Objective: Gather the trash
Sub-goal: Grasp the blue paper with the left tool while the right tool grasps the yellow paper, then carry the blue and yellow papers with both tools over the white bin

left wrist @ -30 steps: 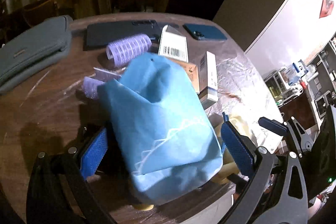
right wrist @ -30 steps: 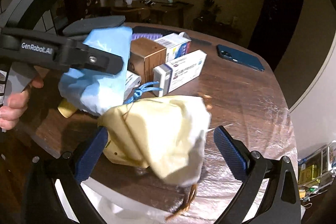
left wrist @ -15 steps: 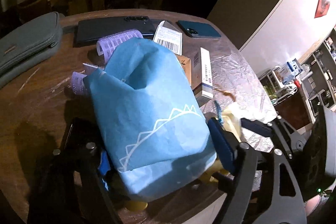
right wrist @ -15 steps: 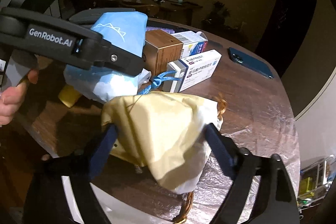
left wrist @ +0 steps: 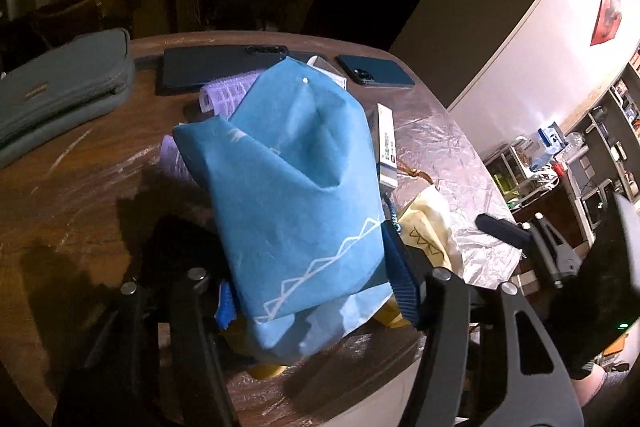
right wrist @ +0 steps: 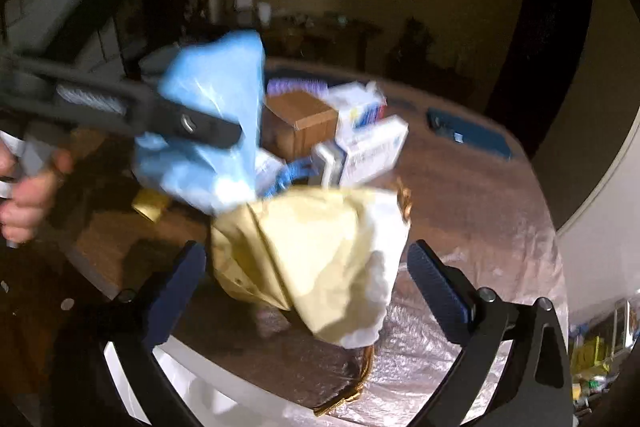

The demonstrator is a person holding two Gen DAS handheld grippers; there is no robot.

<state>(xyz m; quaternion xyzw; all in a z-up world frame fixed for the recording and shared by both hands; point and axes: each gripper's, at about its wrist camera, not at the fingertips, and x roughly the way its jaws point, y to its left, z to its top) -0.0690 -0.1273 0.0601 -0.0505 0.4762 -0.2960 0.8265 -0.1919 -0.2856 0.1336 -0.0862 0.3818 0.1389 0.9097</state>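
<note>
Collection barely begun; no bin in view. Left gripper (left wrist: pixel 308 287) jaws closing on the blue paper bag (left wrist: pixel 296 187) between them, pads pressing its lower sides. Right gripper (right wrist: pixel 308 283) jaws opening, wide either side of the yellow paper bag (right wrist: pixel 316 259), apart from it. Boxes (right wrist: pixel 360 143) untouched beyond. Versus a second ago: left jaws were wide; right narrowed, then reopened.

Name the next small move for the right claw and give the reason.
Probably close the right claw on the yellow bag. The bag sits between its pads, but the jaws are opening and the pads stand clear of it, so nothing is held. The left claw is closing on the blue bag.
</note>
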